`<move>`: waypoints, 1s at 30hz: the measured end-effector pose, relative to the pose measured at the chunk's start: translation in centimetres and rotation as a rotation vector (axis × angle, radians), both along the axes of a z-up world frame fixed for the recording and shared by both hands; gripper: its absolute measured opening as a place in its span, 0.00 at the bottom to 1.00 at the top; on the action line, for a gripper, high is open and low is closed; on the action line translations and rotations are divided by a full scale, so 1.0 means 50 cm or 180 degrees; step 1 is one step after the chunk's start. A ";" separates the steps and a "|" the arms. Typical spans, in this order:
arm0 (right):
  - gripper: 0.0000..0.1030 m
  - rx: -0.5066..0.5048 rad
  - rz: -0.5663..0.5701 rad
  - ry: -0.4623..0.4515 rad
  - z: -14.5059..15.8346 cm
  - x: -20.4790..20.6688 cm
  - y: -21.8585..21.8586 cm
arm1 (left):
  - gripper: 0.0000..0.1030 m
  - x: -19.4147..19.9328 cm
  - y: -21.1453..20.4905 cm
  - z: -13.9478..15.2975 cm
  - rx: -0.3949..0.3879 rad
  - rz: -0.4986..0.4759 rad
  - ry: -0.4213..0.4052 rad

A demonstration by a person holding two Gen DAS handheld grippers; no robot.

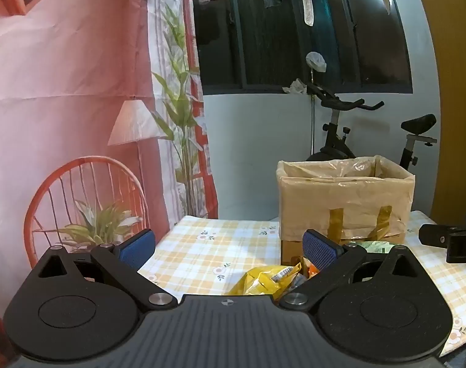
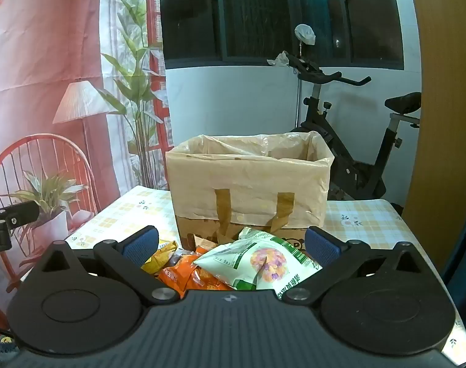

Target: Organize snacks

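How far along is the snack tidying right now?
Nothing looks done. The yellow snack bag, orange snack bag and white-and-green snack bag lie before the plastic-lined cardboard box. Left gripper and right gripper are open, empty. All packing remains.

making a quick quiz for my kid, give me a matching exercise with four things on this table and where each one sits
Things:
1. lined box
2. green and white packet
3. orange packet
4. yellow packet

Places:
A. leftmost in the pile
B. behind the pile, open top
C. rightmost in the pile, on top
D. middle of the pile, partly under another packet

Pairs: 1-B, 2-C, 3-D, 4-A
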State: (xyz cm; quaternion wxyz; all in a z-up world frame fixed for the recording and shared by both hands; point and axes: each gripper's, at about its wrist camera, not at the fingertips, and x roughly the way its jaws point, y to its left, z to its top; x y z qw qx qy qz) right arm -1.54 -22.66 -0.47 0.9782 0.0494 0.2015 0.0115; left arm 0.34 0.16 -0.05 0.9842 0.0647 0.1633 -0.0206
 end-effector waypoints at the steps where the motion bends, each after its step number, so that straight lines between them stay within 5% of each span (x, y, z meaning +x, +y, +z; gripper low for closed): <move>1: 1.00 0.0030 0.0002 -0.0003 -0.001 0.000 -0.001 | 1.00 0.006 0.006 0.003 -0.0037 -0.0007 0.0009; 30: 1.00 0.0038 0.0022 0.0004 -0.005 -0.001 0.004 | 1.00 -0.012 -0.002 0.003 0.0027 0.0021 -0.0154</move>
